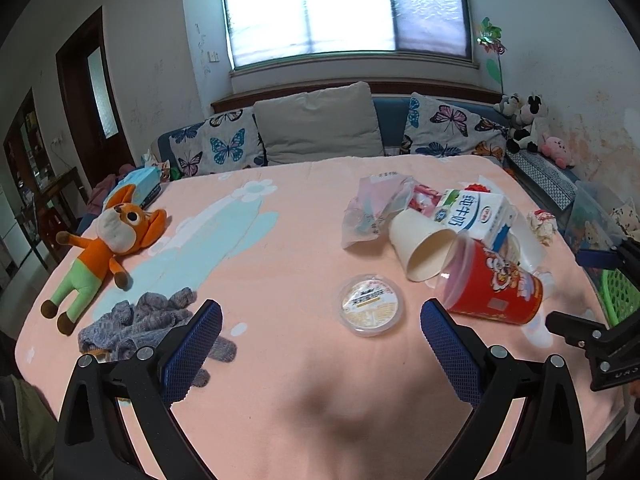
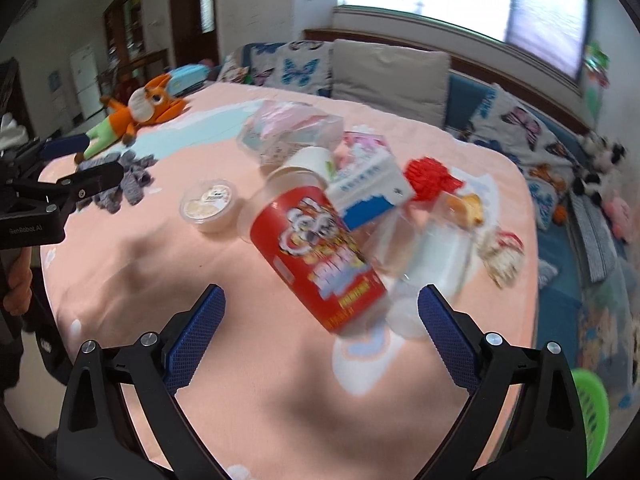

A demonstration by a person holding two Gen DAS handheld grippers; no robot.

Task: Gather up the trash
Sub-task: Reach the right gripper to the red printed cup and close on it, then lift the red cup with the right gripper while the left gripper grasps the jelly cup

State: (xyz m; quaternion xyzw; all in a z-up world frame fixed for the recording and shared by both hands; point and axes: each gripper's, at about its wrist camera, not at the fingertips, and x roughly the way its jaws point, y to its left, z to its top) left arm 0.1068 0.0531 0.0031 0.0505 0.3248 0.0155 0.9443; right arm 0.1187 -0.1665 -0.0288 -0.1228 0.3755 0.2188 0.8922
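Observation:
A heap of trash lies on the pink blanket point(image 1: 304, 240): a red cup point(image 1: 496, 288) point(image 2: 320, 256) on its side, a white paper cup point(image 1: 420, 246) point(image 2: 308, 162), a milk carton point(image 1: 478, 212) point(image 2: 368, 188), a crumpled clear bag point(image 1: 372, 208) point(image 2: 288, 128) and a round lidded tub point(image 1: 370, 304) point(image 2: 209, 204). My left gripper point(image 1: 320, 320) is open just short of the tub, nothing between its pads. My right gripper point(image 2: 322, 308) is open too, its pads either side of the red cup's near end without pressing on it. The right gripper shows at the right edge of the left wrist view point(image 1: 592, 332).
An orange fox plush point(image 1: 104, 248) point(image 2: 136, 114) and a grey knitted cloth point(image 1: 148, 328) point(image 2: 124, 180) lie at the left. A green mesh basket point(image 1: 622, 300) point(image 2: 590, 412) stands off the right edge. Cushions point(image 1: 316, 124) line the sofa behind. A hand point(image 2: 18, 288) holds the left gripper.

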